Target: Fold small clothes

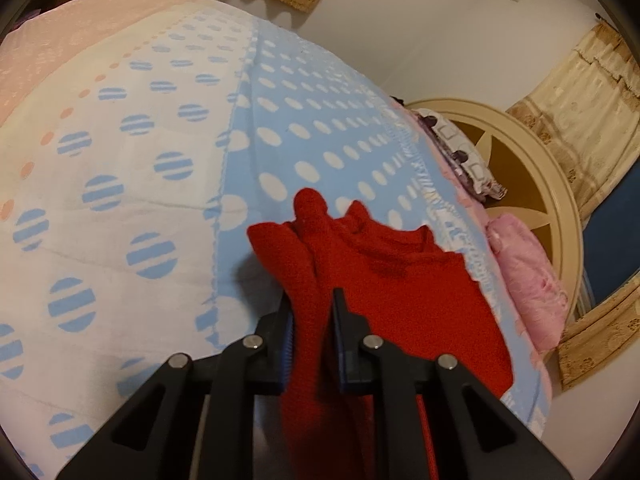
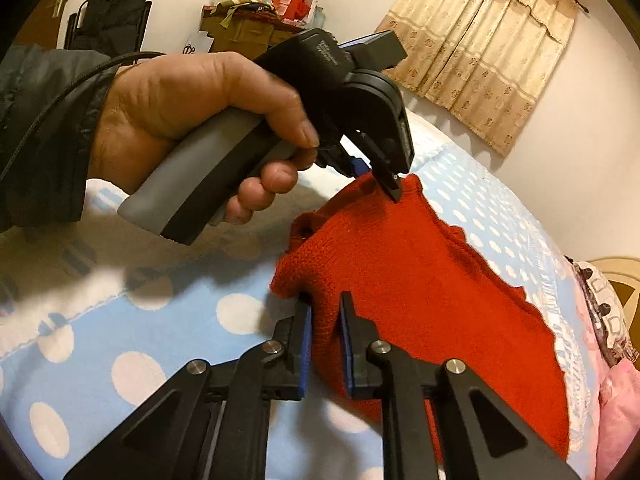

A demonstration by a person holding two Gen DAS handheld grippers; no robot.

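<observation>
I've got the red knitted garment (image 2: 420, 280) lying on the bed, over the blue blanket with white dots (image 1: 312, 120), close to the blanket's right edge and the pink bedding (image 1: 524, 276) beside it. My left hand-held gripper (image 1: 312, 308) is clamped on a bunched strip of the red knit, which runs up between its two black fingers and pokes out past the tips. From the right wrist view, that same left hand-held gripper (image 2: 390, 188) bites the garment's far edge, my left hand (image 2: 192, 120) wrapped around its grey handle. My right hand-held gripper (image 2: 324, 304) is pinching the near left corner of the knit, fabric caught between the blue pads. So both corners of one side are held, and I judge this is the start of a fold: lifting the edge to carry it across the body of the garment. The next move, I think, calls for raising both grippers together and level, then sweeping toward the right side so the edges meet squarely. The knit is soft and thick, so uneven pull would skew the fold.
</observation>
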